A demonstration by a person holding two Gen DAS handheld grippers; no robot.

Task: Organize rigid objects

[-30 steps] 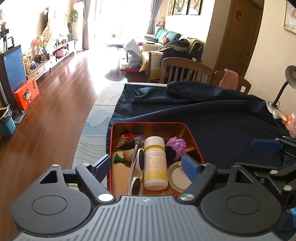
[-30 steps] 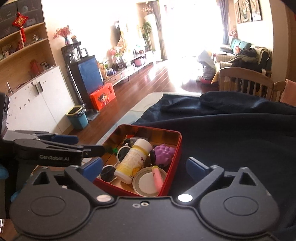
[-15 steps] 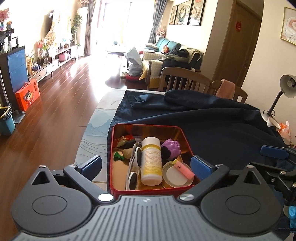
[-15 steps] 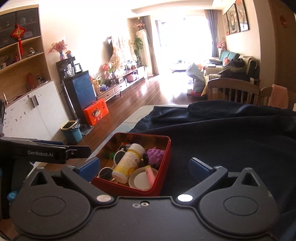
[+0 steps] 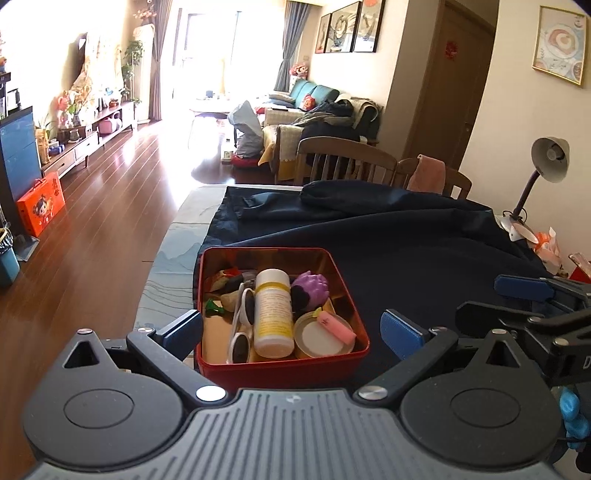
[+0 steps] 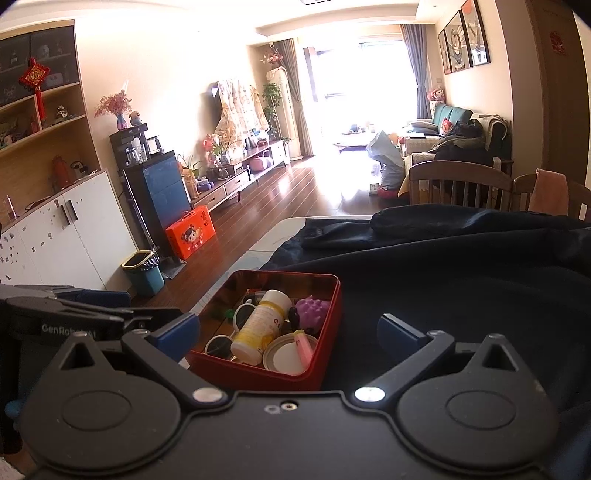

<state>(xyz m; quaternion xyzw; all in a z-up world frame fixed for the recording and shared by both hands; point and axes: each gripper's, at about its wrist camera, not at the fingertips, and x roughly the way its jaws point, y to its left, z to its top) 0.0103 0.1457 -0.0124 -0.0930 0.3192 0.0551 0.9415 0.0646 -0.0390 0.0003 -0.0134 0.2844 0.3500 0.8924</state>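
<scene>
A bright living room with a dark wood floor (image 5: 96,236). Sunlight pours through a curtained window (image 5: 236,48) at 12 o'clock, glaring on the boards. A teal sofa (image 5: 314,94) sits at 1 o'clock, with wooden chairs (image 5: 343,162) before it. Framed pictures (image 5: 343,27) hang on the cream wall. At 9 o'clock in the right view stand white cabinets (image 6: 62,236), shelves (image 6: 40,107) and an orange box (image 6: 190,236). A desk lamp (image 5: 546,166) stands at 3 o'clock.

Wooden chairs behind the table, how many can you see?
2. One chair stands behind the far edge of the cloth-covered table; a second chair is to its right, with a pink towel draped over its back. Others may be hidden.
</scene>
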